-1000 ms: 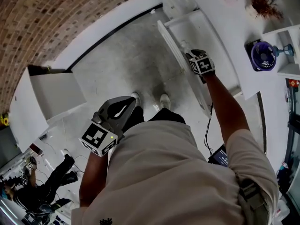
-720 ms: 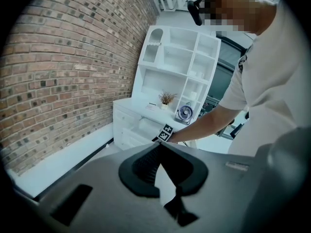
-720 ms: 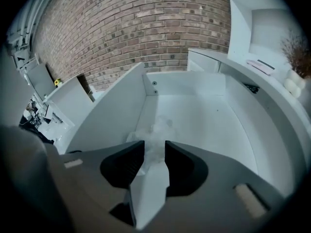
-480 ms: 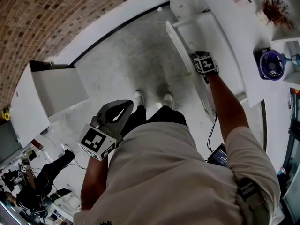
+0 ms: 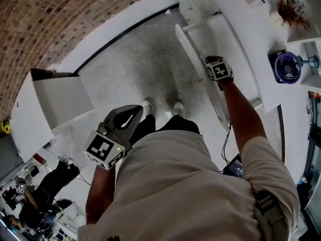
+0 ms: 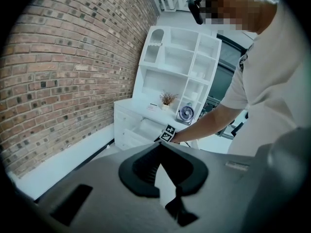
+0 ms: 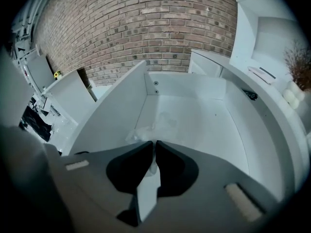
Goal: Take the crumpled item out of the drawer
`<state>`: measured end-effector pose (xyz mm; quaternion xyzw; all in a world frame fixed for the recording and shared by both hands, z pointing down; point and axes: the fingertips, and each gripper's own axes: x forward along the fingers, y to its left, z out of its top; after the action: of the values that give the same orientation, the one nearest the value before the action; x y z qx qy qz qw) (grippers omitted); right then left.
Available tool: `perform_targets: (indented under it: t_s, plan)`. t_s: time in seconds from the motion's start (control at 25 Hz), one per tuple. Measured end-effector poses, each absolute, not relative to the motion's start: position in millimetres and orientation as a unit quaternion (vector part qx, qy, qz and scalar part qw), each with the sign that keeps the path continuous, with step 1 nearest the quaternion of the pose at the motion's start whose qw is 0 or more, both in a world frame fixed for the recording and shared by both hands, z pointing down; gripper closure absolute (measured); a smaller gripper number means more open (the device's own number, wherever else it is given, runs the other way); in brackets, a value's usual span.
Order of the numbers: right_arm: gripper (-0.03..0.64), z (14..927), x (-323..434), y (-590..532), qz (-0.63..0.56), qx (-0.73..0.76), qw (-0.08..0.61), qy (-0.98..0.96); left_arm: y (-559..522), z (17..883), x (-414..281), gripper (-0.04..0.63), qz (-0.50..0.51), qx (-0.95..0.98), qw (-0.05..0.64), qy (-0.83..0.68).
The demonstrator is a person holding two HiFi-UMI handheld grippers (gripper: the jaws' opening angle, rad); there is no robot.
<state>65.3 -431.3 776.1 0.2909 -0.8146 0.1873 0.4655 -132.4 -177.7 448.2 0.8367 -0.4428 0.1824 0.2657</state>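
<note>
Right arm (image 5: 241, 115) outstretched, right gripper (image 7: 153, 143) angled steeply down into open drawer (image 7: 194, 89) — jaws just closed, pinching crumpled clear film (image 7: 137, 134) at floor's near-left, long axis crosswise. Left gripper (image 6: 159, 145) at waist — jaws together, empty.

Room's got a red-brown brick wall (image 5: 60, 24) with a white strip (image 5: 120, 23) along the bottom, plus a mottled grey concrete floor (image 5: 135, 59), all bright and evenly lit. A white cabinet (image 5: 60, 99) stands on the brick side. Across from it there's a tall white shelf unit (image 6: 180, 62) with open cubbies, and a small purple fan (image 5: 285, 67) and a dried plant (image 5: 288, 4) in a pale pot sit on the white top under the shelves.
</note>
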Motion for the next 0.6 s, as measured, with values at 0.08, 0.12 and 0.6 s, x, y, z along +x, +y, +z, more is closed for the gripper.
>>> perform_targets:
  t_s: [0.08,0.12,0.6]
  plan:
    - [0.583,770,65,-430,0.187,0.292,0.46,-0.817,-180,446,-132,0.589,0.181,0.841,0.263,-0.437]
    - [0.584,766,65,-430,0.188,0.293,0.457,-0.819,-181,446,-132,0.589,0.182,0.843,0.261,-0.433]
    - [0.588,678,89,-412,0.181,0.361,0.415,-0.815,-192,430,-137,0.589,0.157,0.893,0.229,-0.353]
